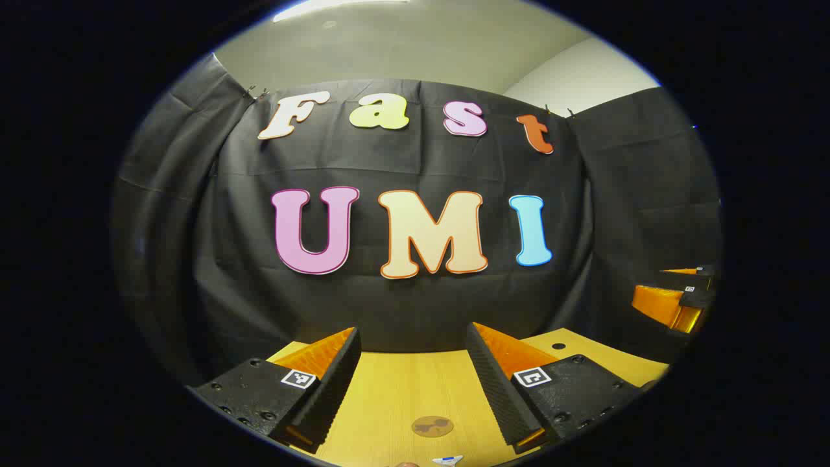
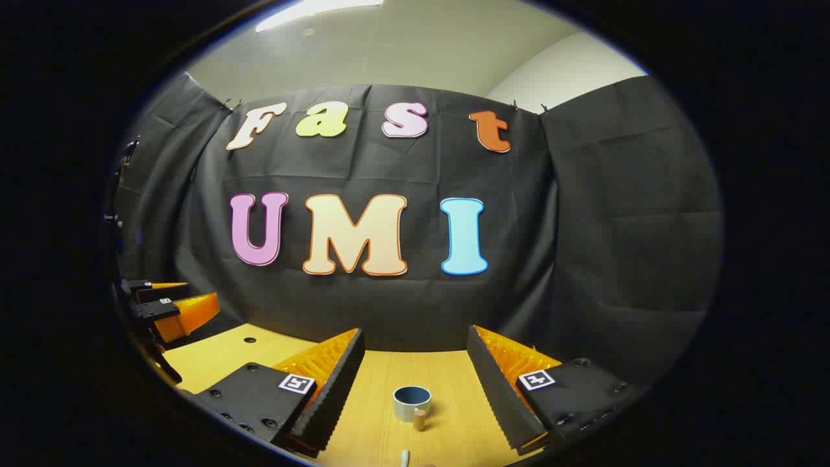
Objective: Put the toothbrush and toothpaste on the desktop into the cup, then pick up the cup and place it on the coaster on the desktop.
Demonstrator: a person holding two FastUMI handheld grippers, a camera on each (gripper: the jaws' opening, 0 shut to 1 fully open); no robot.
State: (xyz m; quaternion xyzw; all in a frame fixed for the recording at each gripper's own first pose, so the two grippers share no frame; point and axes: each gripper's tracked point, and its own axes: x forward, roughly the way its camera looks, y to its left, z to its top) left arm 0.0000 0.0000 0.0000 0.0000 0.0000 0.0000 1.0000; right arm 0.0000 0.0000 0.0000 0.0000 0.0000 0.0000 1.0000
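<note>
Blue-rimmed cup (image 2: 412, 402) low centre of right gripper view, upright on the wooden desktop (image 2: 220, 357), small cork-like piece (image 2: 420, 419) touching its front. Round brown coaster (image 1: 432, 426) low centre of left gripper view. Left gripper (image 1: 413, 383) and right gripper (image 2: 413, 383) both spread wide, holding nothing. Pale ceiling (image 2: 402, 45) above

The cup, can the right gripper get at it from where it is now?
Probably yes. The cup stands upright on the desk, straight ahead of the open right gripper. Nothing lies between them; only a small cork-like piece sits beside it.
</note>
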